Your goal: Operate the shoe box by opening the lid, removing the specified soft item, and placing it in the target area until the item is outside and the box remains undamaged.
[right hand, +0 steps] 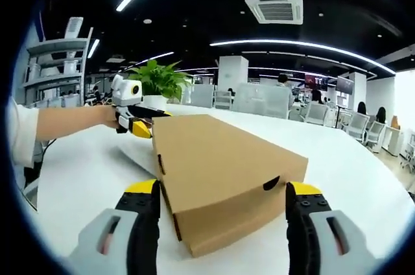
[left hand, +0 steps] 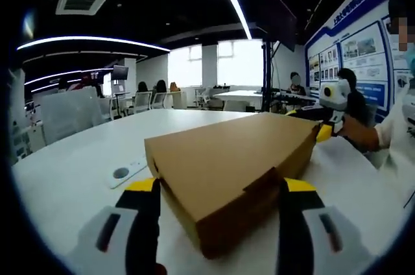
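Shoe box closed on white table; left gripper and right gripper spread wide, straddling opposite ends, gripping nothing

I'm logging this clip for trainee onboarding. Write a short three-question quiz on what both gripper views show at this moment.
1. True or false: the lid of the shoe box is already lifted open.
2. Multiple choice: in the right gripper view, what stands behind the left gripper? A) a potted plant B) a water bottle C) a laptop
3. Fill in: the small white device lies on the ____ beside the box.

Key:
1. False: the lid lies shut, and each gripper's jaws stand open at either side of a box end.
2. A, the potted plant.
3. The white table.
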